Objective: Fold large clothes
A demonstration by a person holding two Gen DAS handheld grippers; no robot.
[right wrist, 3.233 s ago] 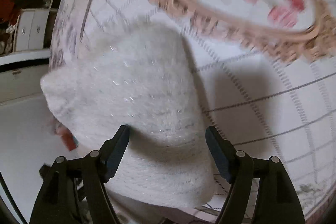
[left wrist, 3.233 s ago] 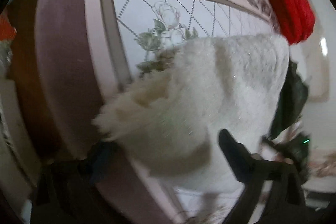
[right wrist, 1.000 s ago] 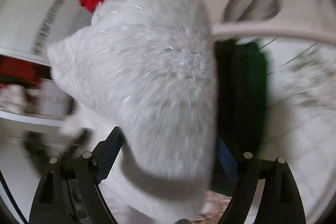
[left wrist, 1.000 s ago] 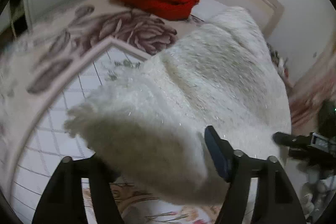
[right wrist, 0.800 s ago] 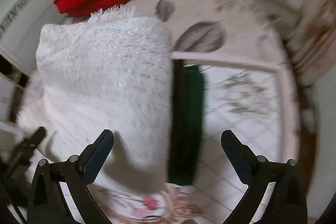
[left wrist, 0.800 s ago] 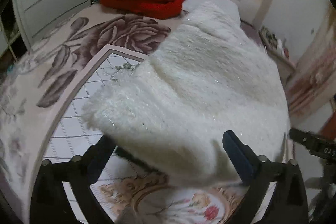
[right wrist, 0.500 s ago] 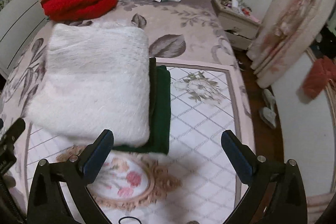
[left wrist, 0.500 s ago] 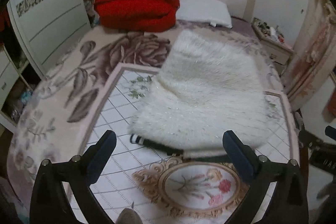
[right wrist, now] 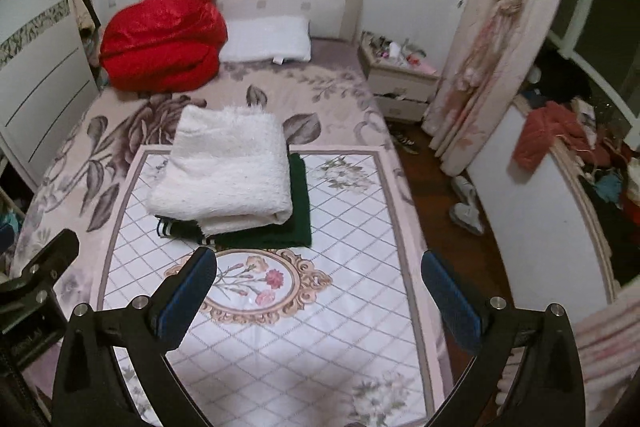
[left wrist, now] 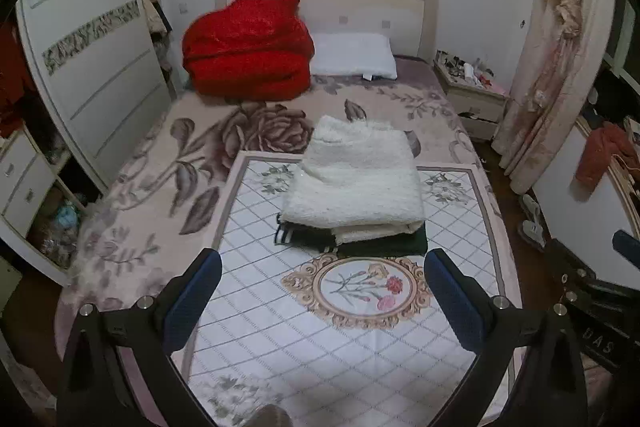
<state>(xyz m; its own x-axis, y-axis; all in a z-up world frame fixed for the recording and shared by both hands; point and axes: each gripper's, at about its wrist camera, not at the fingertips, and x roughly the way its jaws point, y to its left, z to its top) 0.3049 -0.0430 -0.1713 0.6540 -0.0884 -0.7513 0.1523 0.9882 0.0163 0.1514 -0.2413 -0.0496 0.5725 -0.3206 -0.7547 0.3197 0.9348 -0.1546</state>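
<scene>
A folded fluffy white garment lies on top of a folded dark green garment in the middle of the bed. The same stack shows in the right wrist view, the white garment over the green garment. My left gripper is open and empty, held back above the foot of the bed. My right gripper is open and empty too, also well short of the stack.
A red quilt bundle and a white pillow lie at the headboard. A wardrobe stands left. A nightstand, curtain, slippers and a cluttered surface with clothes are on the right.
Both grippers let go of the white garment, which now rests on the green one. Both have opened and pulled back and up from the stack to the foot of the bed.
</scene>
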